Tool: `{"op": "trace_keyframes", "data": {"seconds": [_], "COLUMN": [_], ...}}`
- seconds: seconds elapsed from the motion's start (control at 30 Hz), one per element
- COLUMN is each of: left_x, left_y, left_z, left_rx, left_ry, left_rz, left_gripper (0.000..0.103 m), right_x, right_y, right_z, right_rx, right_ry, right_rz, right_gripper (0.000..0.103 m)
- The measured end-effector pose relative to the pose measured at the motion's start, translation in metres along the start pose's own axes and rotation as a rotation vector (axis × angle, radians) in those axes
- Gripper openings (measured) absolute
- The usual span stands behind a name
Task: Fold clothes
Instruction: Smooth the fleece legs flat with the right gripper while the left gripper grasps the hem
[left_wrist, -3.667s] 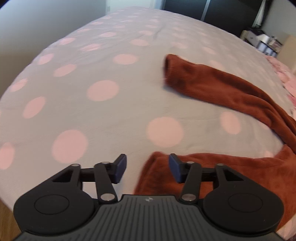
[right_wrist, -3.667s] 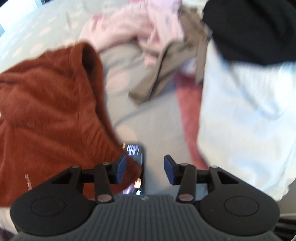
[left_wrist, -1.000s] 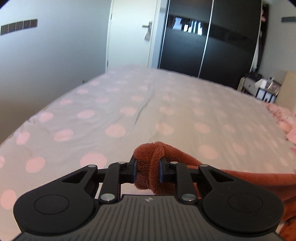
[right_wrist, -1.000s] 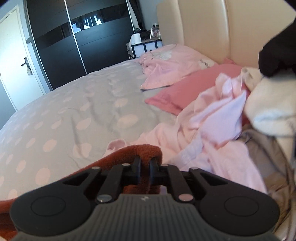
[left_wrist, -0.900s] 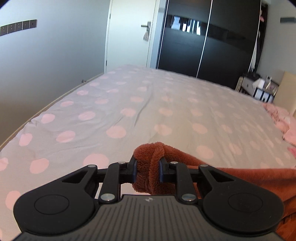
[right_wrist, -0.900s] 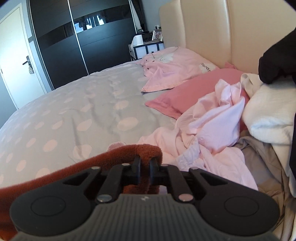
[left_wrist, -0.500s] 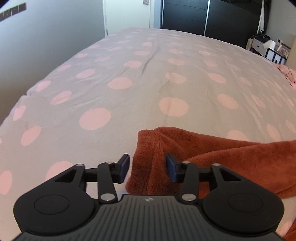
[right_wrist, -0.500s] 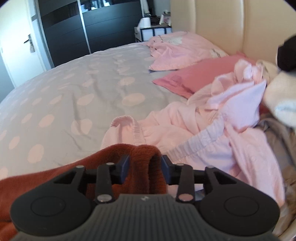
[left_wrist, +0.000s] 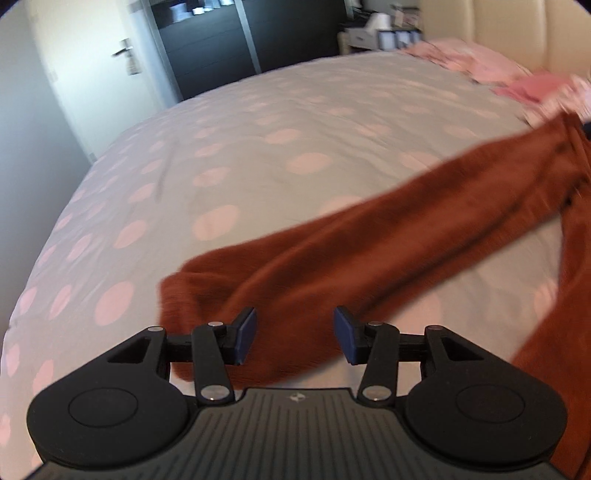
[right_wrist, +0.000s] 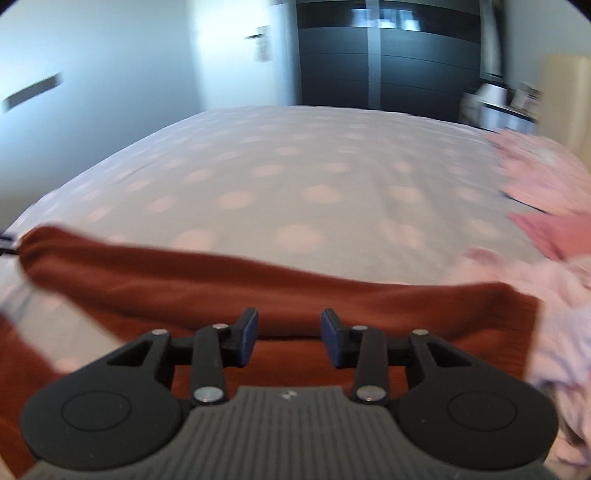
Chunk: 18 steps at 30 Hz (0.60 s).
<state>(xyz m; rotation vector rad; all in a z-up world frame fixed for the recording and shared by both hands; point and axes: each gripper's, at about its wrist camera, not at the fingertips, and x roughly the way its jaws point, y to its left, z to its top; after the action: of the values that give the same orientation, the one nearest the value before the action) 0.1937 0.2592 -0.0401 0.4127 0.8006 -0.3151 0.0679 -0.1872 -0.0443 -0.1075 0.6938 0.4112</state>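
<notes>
Both views motion-blurred. Rust garment (left_wrist: 369, 243) runs off the right edge in left wrist view; its body is cut off. In right wrist view it's hidden under the gripper housing and clipped at the left edge. Pink clothes pile (right_wrist: 546, 295) smeared, individual items not separable. Nightstand items (left_wrist: 384, 26) too blurred to identify.
</notes>
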Motion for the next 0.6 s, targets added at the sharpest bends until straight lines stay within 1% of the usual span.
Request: {"op": "trace_keyframes", "data": {"seconds": [0.07,0.13,0.17,0.27,0.37,0.4,0.43,0.5,0.53,0.57,0.6], "left_x": [0.008,0.022,0.029,0.044,0.055,0.058,0.060,0.064,0.065,0.066,0.067], "left_y": [-0.018,-0.033,-0.038,-0.043,-0.045,-0.046,-0.044,-0.041,-0.040,-0.039,-0.038], "left_z": [-0.004,-0.006,-0.007,-0.018,-0.025,-0.028,-0.030,-0.029,-0.028,-0.026,-0.024], "left_rx": [0.076,0.151,0.187,0.270,0.328,0.346,0.340,0.322,0.315,0.312,0.308], "left_ry": [0.015,0.059,0.077,0.097,0.118,0.125,0.120,0.119,0.120,0.124,0.129], "left_rz": [-0.023,-0.006,0.023,0.062,0.079,0.084,0.088,0.098,0.103,0.108,0.113], "left_gripper": [0.044,0.043,0.043,0.043,0.044,0.046,0.049,0.051,0.048,0.030,0.018], "right_x": [0.012,0.026,0.034,0.058,0.084,0.094,0.103,0.119,0.126,0.128,0.129], "right_y": [0.037,0.068,0.082,0.124,0.153,0.160,0.164,0.169,0.171,0.170,0.168], "right_z": [0.001,-0.003,-0.006,-0.016,-0.026,-0.029,-0.032,-0.036,-0.038,-0.037,-0.035], "right_rx": [-0.101,-0.198,-0.263,-0.469,-0.654,-0.700,-0.732,-0.779,-0.792,-0.775,-0.753], "right_ry": [0.025,0.060,0.074,0.116,0.144,0.162,0.170,0.183,0.189,0.193,0.197], "right_rz": [0.063,0.103,0.109,0.122,0.096,0.085,0.068,0.034,0.019,0.020,0.023], "right_gripper": [0.039,0.039,0.039,0.040,0.040,0.040,0.039,0.038,0.022,0.009,0.009]}}
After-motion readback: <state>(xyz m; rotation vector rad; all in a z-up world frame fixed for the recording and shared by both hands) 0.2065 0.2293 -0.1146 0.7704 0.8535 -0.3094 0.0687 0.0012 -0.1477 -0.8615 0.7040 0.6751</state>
